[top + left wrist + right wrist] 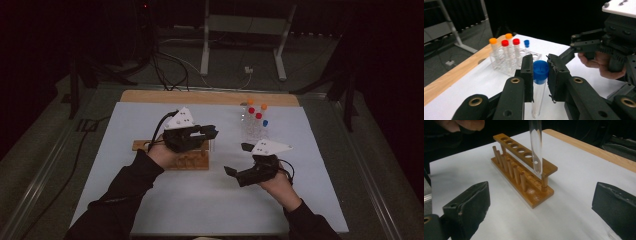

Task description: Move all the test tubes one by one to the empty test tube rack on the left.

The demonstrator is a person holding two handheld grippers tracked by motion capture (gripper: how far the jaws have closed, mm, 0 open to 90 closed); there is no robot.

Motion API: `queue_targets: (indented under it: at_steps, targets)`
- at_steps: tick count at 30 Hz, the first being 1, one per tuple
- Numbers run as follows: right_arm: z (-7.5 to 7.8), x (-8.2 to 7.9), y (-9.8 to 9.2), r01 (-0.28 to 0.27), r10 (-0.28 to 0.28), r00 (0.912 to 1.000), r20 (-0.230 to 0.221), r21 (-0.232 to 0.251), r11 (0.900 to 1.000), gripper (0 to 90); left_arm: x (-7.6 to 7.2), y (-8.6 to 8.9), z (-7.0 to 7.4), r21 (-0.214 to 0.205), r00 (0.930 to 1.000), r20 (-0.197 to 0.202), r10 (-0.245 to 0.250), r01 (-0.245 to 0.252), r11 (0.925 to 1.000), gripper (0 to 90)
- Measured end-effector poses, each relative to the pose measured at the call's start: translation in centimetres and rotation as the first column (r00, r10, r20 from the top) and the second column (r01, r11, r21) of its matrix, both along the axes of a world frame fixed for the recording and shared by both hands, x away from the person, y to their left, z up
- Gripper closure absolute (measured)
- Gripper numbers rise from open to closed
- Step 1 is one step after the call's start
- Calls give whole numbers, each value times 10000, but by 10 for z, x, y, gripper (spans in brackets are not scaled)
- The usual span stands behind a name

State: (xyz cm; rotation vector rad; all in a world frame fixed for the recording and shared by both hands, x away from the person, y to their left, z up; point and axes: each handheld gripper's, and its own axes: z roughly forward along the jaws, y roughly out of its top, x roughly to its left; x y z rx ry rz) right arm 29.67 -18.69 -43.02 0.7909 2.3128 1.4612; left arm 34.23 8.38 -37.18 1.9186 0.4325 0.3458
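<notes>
Left gripper [541, 75]: clamped on blue-capped tube [539, 85], held upright at frame centre for lowering into wooden rack [524, 172].
Right gripper [541, 212]: jaws apart, nothing between them.

White table [150, 200], wooden rack [192, 161], clear rack [254, 131]

Your room is dark: grey floor [45, 150] strewn with cables [167, 65], and a white-legged table frame [245, 30] stands behind the worktop [150, 115].

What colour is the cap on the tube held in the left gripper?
Blue. The cap on the clear tube shows best in the left gripper view, clamped by the left gripper.
</notes>
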Motion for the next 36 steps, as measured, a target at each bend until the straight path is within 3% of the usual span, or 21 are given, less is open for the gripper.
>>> queue_targets:
  at_steps: [8,13,18,26,36]
  targets:
    - [-3,4,-2,-104,103,9999,97,45,9999,5,5,17,8,-97,9982,187,564,-562,9984,772]
    - [-3,4,-3,-116,114,9997,198,104,9999,5,13,26,5,27,9956,141,930,-931,9957,772]
    - [-3,4,-3,-80,79,9996,277,28,10000,5,18,31,-5,304,9926,39,1214,-1214,9921,771]
    - [-4,4,-2,-143,148,9992,359,-127,9998,6,25,35,-23,283,9879,-274,1524,-1517,9880,772]
    - [-6,5,-2,-126,137,9992,378,-297,9995,6,27,32,-49,391,9852,-780,1527,-1500,9879,772]
